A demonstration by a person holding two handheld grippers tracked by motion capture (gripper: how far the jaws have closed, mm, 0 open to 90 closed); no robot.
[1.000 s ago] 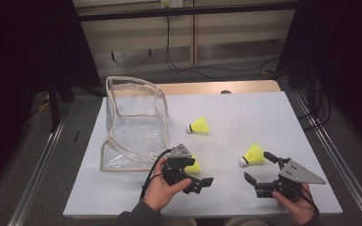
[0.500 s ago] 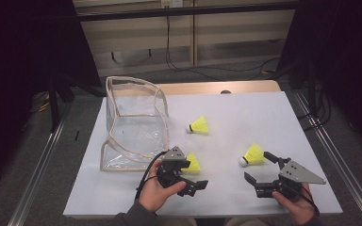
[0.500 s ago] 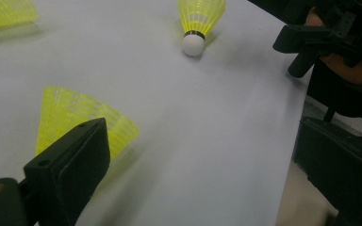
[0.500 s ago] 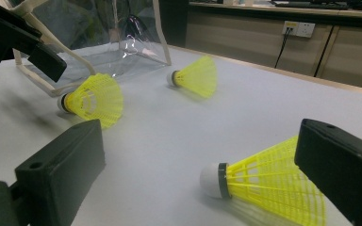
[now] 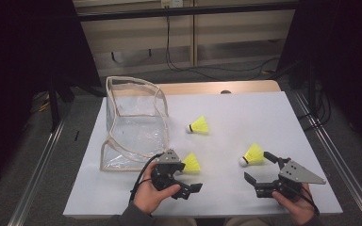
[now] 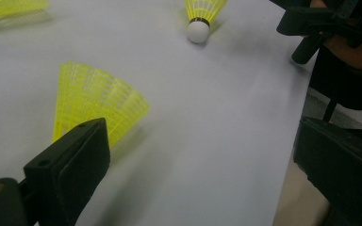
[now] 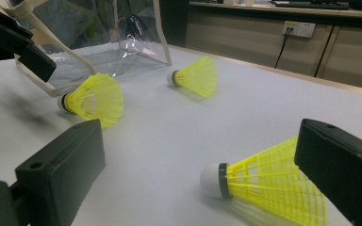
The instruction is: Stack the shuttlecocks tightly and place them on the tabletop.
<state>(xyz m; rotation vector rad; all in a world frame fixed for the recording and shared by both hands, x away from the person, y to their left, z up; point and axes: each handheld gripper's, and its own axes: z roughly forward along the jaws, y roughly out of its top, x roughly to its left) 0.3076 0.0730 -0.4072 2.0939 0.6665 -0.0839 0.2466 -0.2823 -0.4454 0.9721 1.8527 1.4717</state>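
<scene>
Your left gripper (image 5: 185,181) hangs jaws apart over bare white table (image 5: 245,113), with the nearest shuttlecock (image 5: 191,162) just beside its upper jaw; in the left gripper view that skirt (image 6: 94,106) sits right at one jaw. To its left the clear bag (image 5: 134,125) stands as a wall, so no passage that way. Between your two grippers the sheet lies bare. Your right gripper (image 5: 260,170) is spread, and a second shuttlecock (image 5: 253,155) lies just ahead, perhaps partly between the jaws; the high view leaves that unclear. The third shuttlecock (image 5: 199,125) sits mid-table, apart from both, with free sheet around it and toward the right edge.
</scene>
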